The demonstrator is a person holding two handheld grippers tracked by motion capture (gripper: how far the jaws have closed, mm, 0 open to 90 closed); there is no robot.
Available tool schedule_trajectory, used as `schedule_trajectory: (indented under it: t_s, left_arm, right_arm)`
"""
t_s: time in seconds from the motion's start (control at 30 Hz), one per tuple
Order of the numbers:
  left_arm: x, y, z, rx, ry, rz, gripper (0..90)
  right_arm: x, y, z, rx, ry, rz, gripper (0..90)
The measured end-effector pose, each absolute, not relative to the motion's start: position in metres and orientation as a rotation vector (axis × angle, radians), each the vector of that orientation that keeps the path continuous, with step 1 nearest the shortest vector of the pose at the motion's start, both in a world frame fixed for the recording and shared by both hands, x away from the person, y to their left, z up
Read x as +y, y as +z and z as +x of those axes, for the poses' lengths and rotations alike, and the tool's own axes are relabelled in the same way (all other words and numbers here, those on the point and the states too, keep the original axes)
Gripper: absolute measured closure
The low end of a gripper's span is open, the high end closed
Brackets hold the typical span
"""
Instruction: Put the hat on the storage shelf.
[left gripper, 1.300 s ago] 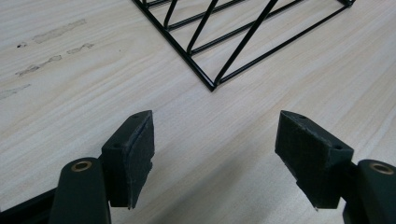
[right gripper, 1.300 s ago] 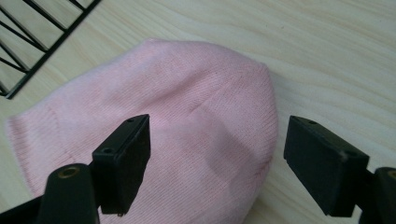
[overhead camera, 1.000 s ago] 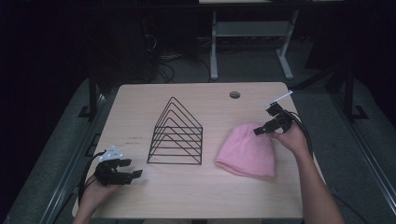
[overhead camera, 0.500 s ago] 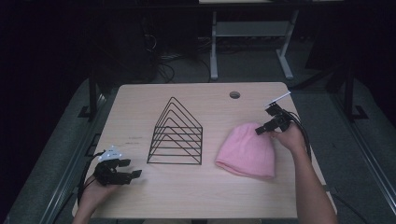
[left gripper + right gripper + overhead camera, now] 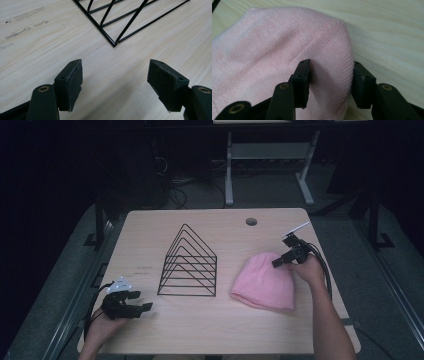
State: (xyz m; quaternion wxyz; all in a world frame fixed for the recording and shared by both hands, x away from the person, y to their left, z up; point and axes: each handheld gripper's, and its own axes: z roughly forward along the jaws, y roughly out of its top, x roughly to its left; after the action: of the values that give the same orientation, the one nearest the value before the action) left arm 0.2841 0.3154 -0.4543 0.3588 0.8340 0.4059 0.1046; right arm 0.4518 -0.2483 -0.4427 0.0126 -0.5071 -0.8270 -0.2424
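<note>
Pink beanie [image 5: 287, 50] edge bunched between closing right claw [image 5: 329, 82] pads; left claw [image 5: 115, 82] open, empty, facing wire rack [image 5: 130, 20].

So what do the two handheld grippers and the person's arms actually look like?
Both are black two-jaw tools. The left gripper carries a pale grey three-cornered plate on top, and its fingers end in flat dark textured pads, with brass-coloured rivets at the joints. The right gripper has a white stick-like piece at its top and trails a black cable. The forearms are bare, with no sleeves in view.
</note>
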Motion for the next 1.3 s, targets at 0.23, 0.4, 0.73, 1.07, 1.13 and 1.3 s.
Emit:
schedule_trajectory:
  t_s: [0.23,0.4,0.73,1.07,1.13,1.3]
  left_arm:
    - [0.315,-0.454,0.284,1.047,0.271,2.152,28.5]
    - [0.315,-0.455,0.284,1.041,0.275,2.157,28.5]
    - [0.314,-0.456,0.283,1.050,0.265,2.149,28.5]
    - [0.316,-0.456,0.284,1.041,0.251,2.164,28.5]
    - [0.316,-0.456,0.284,1.046,0.248,2.169,28.6]
    - [0.321,-0.451,0.283,1.041,0.227,2.168,28.8]
  right_arm:
    - [-0.247,-0.446,0.450,-2.573,-0.766,-1.570,62.8]
    - [-0.247,-0.448,0.448,-2.545,-0.791,-1.593,66.0]
    - [-0.249,-0.450,0.446,-2.518,-0.839,-1.589,72.7]
    - [-0.260,-0.446,0.444,-2.415,-0.943,-1.560,76.2]
    - [-0.261,-0.442,0.443,-2.415,-0.961,-1.549,76.2]
    - [-0.262,-0.432,0.438,-2.416,-1.008,-1.528,76.4]
